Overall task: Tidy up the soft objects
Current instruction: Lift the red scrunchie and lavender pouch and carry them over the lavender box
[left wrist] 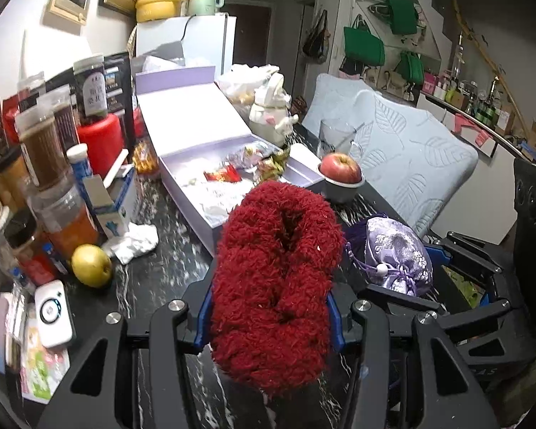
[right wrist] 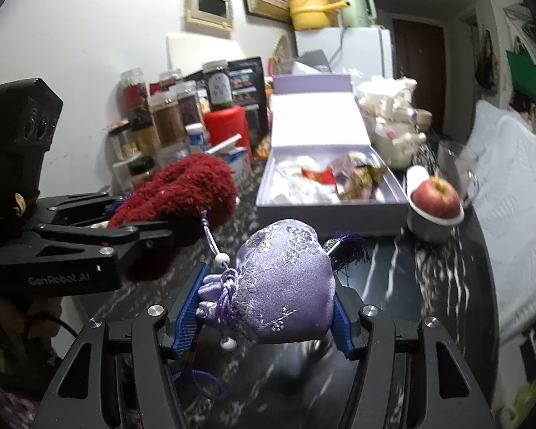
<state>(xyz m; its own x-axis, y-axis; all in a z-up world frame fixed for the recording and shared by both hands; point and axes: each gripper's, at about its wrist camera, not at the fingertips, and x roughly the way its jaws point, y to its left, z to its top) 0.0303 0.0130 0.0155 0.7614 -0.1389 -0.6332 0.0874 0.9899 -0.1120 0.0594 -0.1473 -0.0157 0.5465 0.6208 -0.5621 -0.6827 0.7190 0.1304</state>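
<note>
- My left tool (left wrist: 269, 316) grips the red slipper (left wrist: 275, 279); my right tool (right wrist: 268, 312) grips the pouch (right wrist: 286, 286); both held above the desk (right wrist: 428, 286)
- Carrying step, I judge; next I need the box (right wrist: 325, 209) reached and both released inside

jar labels (left wrist: 93, 93): unreadable | table (right wrist: 439, 268): motion-blurred | chair (right wrist: 518, 214): cut off

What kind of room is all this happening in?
Most likely a lived-in home kitchen or dining corner. A cluttered dark marble-patterned table holds spice jars and an apple in a bowl, with a white fridge behind and handbags hanging on the wall.
</note>
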